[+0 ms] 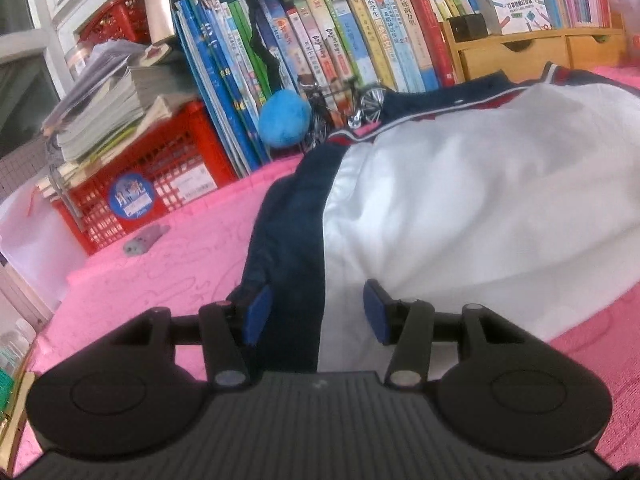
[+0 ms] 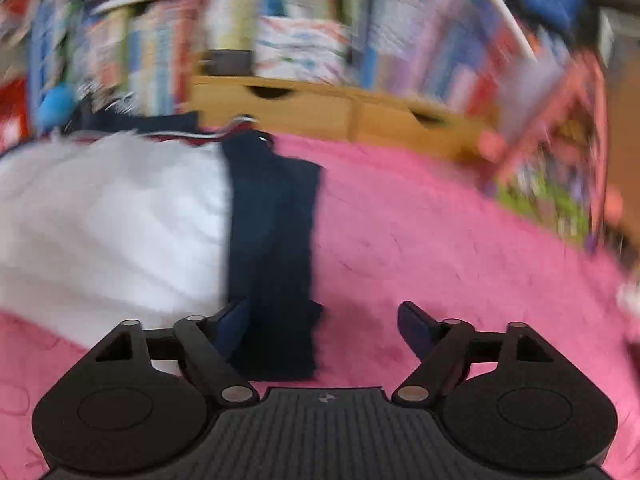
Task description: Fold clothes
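both sets of fingers stand wide, holding nothing: left gripper [image 1: 316, 314] straddles the navy sleeve at the jacket's [image 1: 460, 184] near hem, right gripper [image 2: 320, 330] likewise. jacket lies at 12 o'clock on the pink cloth [image 1: 172, 248], sleeves seemingly tucked in; lengthwise folds remain.

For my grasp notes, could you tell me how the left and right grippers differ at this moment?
The left gripper straddles the garment's navy-white seam; the right gripper straddles its navy edge and bare pink tablecloth. The left view is sharp; the right is motion-blurred. Both have open jaws and hold nothing.
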A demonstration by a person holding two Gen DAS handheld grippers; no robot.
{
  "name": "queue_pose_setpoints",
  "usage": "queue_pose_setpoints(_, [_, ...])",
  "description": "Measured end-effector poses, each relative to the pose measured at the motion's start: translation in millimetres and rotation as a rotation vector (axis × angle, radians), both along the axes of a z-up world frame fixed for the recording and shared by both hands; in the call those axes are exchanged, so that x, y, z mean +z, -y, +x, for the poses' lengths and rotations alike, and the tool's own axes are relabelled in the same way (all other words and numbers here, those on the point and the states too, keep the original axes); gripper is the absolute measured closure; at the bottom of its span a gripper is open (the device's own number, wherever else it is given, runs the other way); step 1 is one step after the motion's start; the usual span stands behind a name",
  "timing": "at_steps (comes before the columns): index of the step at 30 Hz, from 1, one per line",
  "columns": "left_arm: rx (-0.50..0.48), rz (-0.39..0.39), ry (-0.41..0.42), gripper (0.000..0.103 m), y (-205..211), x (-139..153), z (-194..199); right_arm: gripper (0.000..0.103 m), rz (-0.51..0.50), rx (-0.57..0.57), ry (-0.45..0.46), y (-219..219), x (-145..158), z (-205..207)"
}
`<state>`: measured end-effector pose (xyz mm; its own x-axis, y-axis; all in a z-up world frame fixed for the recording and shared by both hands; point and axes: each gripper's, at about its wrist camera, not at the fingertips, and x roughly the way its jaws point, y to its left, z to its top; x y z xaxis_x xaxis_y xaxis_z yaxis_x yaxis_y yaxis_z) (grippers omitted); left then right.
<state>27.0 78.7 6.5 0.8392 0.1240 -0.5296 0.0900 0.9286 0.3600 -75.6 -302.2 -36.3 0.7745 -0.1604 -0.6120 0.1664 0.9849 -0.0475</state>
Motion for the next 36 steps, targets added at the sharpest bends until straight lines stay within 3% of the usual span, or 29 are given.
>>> queue_pose_setpoints(2, [0.007, -0.033, -0.005, 0.051, -6, 1, 1, 0.014, 0.085, -0.009, -0.008, 15, -1, 1])
queue_pose_setpoints(6, [0.156, -0.076, 0.015, 0.050, -26, 5, 3, 0.013, 0.048, -0.009, -0.009, 10, -2, -1])
queue_pose_setpoints(7, [0.204, -0.103, 0.014, 0.046, -34, 7, 4, 0.013, 0.058, -0.009, -0.010, 11, -2, -1])
queue_pose_setpoints(9, [0.233, -0.249, -0.019, 0.035, -59, 9, 7, 0.011, 0.071, -0.009, -0.009, 12, -2, -1])
queue_pose_setpoints(11, [0.245, -0.325, -0.034, 0.032, -74, 7, 6, 0.010, 0.034, -0.007, 0.016, -1, 3, -4])
queue_pose_setpoints(12, [0.244, -0.333, -0.029, 0.036, -75, 9, 3, 0.010, 0.015, -0.006, 0.029, -7, 6, -6])
queue_pose_setpoints(13, [0.235, -0.327, -0.014, 0.047, -72, 12, -3, 0.008, -0.004, -0.004, 0.042, -13, 8, -7])
queue_pose_setpoints(14, [0.209, -0.317, 0.004, 0.051, -66, 18, -12, 0.008, -0.023, -0.003, 0.055, -19, 11, -9])
queue_pose_setpoints(18, [0.070, -0.293, 0.043, 0.051, -34, 34, -33, 0.012, -0.098, 0.001, 0.106, -43, 20, -16])
queue_pose_setpoints(21, [-0.022, -0.273, 0.018, 0.051, 4, 29, -34, 0.013, -0.147, 0.015, 0.145, -63, 28, -21])
queue_pose_setpoints(24, [-0.107, -0.252, -0.006, 0.050, 42, 23, -34, 0.014, -0.100, 0.148, 0.195, -104, 36, -27])
queue_pose_setpoints(27, [-0.152, -0.197, -0.047, 0.048, 70, 10, -29, 0.021, 0.022, 0.296, 0.157, -134, 34, -18])
queue_pose_setpoints(30, [-0.141, -0.175, -0.052, 0.043, 70, -1, -26, 0.028, 0.001, 0.360, 0.098, -160, 21, -10])
queue_pose_setpoints(31, [-0.133, -0.188, -0.049, 0.039, 68, -3, -26, 0.028, -0.009, 0.355, 0.066, -163, 14, -7])
queue_pose_setpoints(36, [-0.117, -0.186, -0.041, 0.036, 67, -3, -26, 0.019, -0.054, 0.271, 0.009, -165, 3, 2])
